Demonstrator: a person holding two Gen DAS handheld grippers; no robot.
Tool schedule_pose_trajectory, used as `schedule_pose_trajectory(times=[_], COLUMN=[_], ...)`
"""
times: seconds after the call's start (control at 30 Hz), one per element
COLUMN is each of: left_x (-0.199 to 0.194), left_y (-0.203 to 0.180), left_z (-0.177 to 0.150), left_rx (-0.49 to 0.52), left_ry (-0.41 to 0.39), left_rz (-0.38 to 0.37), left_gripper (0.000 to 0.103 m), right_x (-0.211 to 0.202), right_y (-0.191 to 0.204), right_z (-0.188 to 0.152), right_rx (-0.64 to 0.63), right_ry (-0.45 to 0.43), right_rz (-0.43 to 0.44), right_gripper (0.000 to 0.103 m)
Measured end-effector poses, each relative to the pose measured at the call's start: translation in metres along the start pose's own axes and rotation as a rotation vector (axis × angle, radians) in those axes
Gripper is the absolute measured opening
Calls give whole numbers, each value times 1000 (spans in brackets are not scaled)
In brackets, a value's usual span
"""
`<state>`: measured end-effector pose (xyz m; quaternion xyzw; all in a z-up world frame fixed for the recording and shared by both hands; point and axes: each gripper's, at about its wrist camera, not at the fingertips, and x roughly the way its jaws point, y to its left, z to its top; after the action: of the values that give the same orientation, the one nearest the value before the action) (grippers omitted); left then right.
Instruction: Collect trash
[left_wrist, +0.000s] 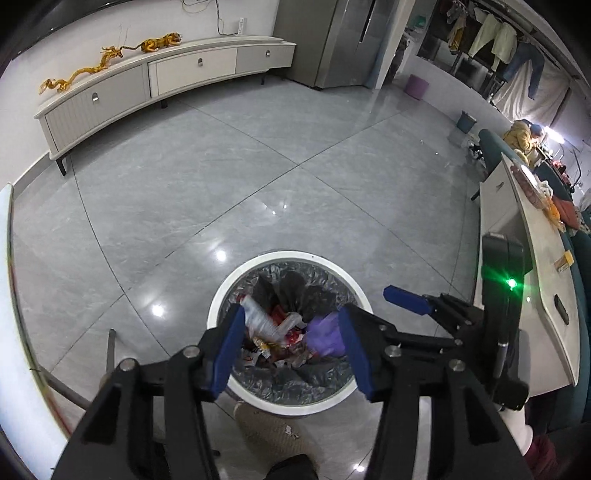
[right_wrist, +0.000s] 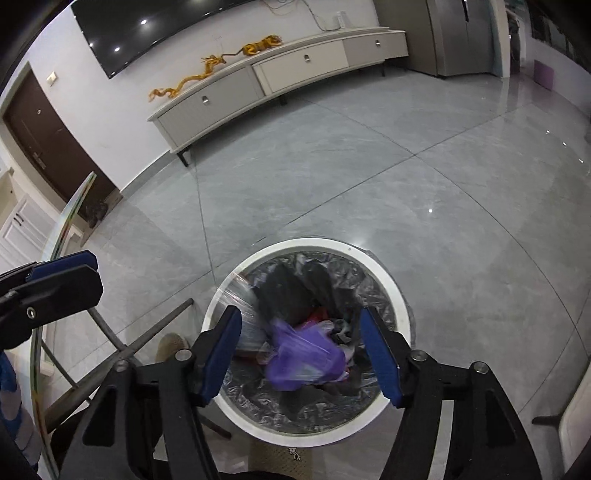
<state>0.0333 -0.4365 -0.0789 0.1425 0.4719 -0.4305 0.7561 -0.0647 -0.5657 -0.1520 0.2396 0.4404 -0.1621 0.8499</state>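
- Left gripper (left_wrist: 291, 350) hangs over the bin (left_wrist: 221, 295), pointing steeply down; its blue pads stand apart with nothing pressed between them, so it is released.
- Right gripper (right_wrist: 301, 354) hovers over the same bin (right_wrist: 399, 291), jaws spread and empty; it shows just to the right of the left one in the left wrist view.
- Trash lies inside the bin's black liner (right_wrist: 325, 402): a purple bag (right_wrist: 303, 362) on top, with a crushed clear bottle (left_wrist: 258, 317) and red wrappers (left_wrist: 291, 336) to its left.
- Bin stands on the grey tiled floor (left_wrist: 258, 192), near the person's slipper (left_wrist: 269, 432).
- Far across the floor runs a low white cabinet (left_wrist: 184, 74) carrying a yellow dragon figure (left_wrist: 81, 74).
- To the right a worktop (left_wrist: 543, 258) holds small items.
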Motion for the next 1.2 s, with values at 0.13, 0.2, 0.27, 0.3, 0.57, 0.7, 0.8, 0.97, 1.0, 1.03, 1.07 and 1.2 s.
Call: schedule_pose_trajectory(times=[0.13, 0.2, 0.27, 0.3, 0.57, 0.7, 0.8, 0.97, 1.0, 1.03, 1.07, 1.2], left_x=[-3, -12, -24, -33, -108, -144, -172, -214, -222, -230, -237, -260], left_y=[2, 2, 3, 3, 21, 37, 49, 70, 73, 76, 79, 90], left_z=[-1, -5, -8, -11, -51, -78, -100, -134, -141, -146, -153, -180], left_rx=[-11, -20, -31, -36, -72, -111, -145, -204, -217, -225, -231, -262], left_ry=[-11, -33, -75, -108, -266, -294, -328, -370, -386, -399, -411, -449], left_rz=[11, 29, 52, 72, 210, 278, 337, 413, 436, 458, 478, 531], left_gripper=[51, 51, 51, 51, 51, 51, 51, 61, 64, 65, 66, 67], right_x=[-6, -13, -20, -25, -65, -88, -104, -131, -135, -139, -143, -155], right_y=[-6, -3, 2, 7, 56, 95, 126, 180, 189, 198, 208, 237], right_z=[-4, -6, -4, -4, -7, -12, -20, -37, -42, -46, -50, -66], right_rx=[17, 20, 16, 10, -72, -139, -187, -270, -283, -296, -310, -353], right_ry=[-7, -19, -34, -43, -115, -156, -185, -236, -244, -251, -260, -293], right_rz=[-13, -18, -25, -24, 6, 29, 52, 74, 78, 81, 85, 90], right_gripper=[68, 71, 73, 75, 82, 85, 86, 95, 96, 96, 97, 102])
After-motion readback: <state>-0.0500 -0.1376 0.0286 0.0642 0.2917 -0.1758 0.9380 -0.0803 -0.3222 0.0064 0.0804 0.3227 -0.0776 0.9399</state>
